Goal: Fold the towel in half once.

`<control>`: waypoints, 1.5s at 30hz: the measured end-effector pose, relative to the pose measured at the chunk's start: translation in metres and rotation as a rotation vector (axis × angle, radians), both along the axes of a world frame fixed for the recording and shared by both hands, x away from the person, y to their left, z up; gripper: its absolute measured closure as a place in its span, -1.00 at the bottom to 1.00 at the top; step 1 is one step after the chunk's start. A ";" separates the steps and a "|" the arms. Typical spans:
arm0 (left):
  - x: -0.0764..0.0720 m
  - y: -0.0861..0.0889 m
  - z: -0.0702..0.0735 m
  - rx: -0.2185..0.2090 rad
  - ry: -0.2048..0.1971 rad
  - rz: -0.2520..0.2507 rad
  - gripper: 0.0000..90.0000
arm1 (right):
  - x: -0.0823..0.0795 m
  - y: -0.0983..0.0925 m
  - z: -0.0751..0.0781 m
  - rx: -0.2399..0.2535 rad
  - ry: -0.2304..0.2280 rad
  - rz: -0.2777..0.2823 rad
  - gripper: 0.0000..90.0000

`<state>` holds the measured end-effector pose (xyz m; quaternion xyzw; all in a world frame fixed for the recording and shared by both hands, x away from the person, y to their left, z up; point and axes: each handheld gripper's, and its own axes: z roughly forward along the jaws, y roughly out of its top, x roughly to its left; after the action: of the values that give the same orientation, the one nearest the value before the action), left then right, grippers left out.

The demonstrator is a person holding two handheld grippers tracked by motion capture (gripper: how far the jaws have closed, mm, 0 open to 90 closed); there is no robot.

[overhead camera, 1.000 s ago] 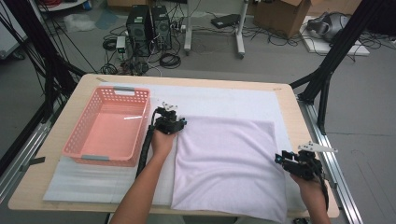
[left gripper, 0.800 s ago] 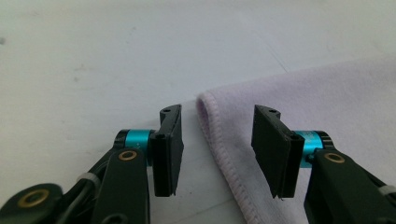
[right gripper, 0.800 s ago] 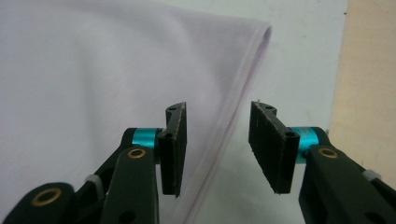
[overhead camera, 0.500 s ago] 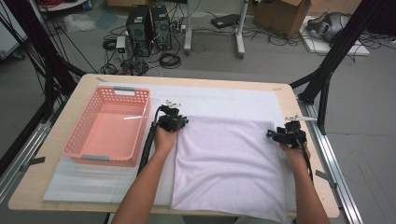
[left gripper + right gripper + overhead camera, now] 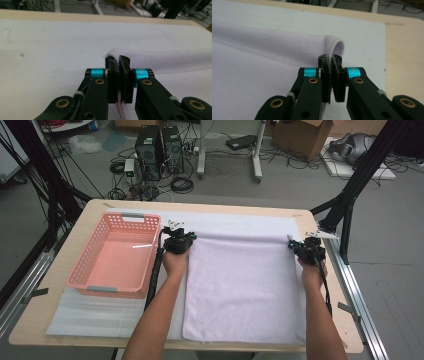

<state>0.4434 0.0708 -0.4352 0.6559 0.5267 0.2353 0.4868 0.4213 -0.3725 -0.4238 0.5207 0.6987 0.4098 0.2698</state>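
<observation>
Lilac towel (image 5: 245,290) flat at centre-right of high view, on white-padded surface (image 5: 235,222) | left tongs (image 5: 178,240) pinching far-left corner, right tongs (image 5: 306,247) pinching far-right corner | both grips made; fold toward near edge probably still ahead | pink basket (image 5: 112,255) at left, unused

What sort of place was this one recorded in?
Probably a lab or workshop set up for recording: computer towers and loose cables lie on the floor beyond the wooden table, with a cardboard box and black rig struts.
</observation>
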 end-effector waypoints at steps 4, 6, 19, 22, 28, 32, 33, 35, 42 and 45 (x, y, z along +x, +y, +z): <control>0.002 0.008 -0.005 -0.019 0.055 0.015 0.41 | 0.007 0.004 -0.001 0.051 0.008 -0.075 0.47; 0.001 0.010 -0.005 -0.013 0.058 -0.012 0.32 | 0.007 0.000 0.000 0.078 0.018 -0.072 0.44; -0.018 -0.001 -0.013 0.016 0.145 -0.222 0.59 | -0.018 0.006 0.007 0.010 0.198 0.209 0.62; -0.020 -0.002 -0.017 0.034 0.170 -0.208 0.60 | -0.024 0.015 0.002 -0.053 0.210 0.261 0.65; -0.022 -0.005 -0.015 0.120 0.161 -0.163 0.71 | -0.037 0.008 -0.018 -0.081 0.209 0.209 0.78; -0.024 0.001 -0.013 0.110 0.154 -0.150 0.69 | -0.045 -0.001 -0.015 -0.126 0.184 0.113 0.75; -0.026 0.003 -0.012 0.087 0.147 -0.152 0.65 | -0.048 -0.003 -0.014 -0.113 0.177 0.104 0.69; -0.031 0.007 -0.010 0.051 0.125 -0.166 0.59 | -0.054 -0.008 -0.012 -0.062 0.157 0.111 0.63; -0.061 0.007 0.005 -0.030 0.037 -0.307 0.22 | -0.088 -0.004 -0.001 -0.002 0.087 0.173 0.44; -0.074 0.007 0.011 -0.045 0.001 -0.369 0.11 | -0.104 0.000 0.001 0.013 0.074 0.200 0.29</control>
<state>0.3690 0.0777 -0.4243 0.7306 0.4029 0.1298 0.5357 0.3171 -0.3726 -0.4230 0.4647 0.7539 0.4199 0.1983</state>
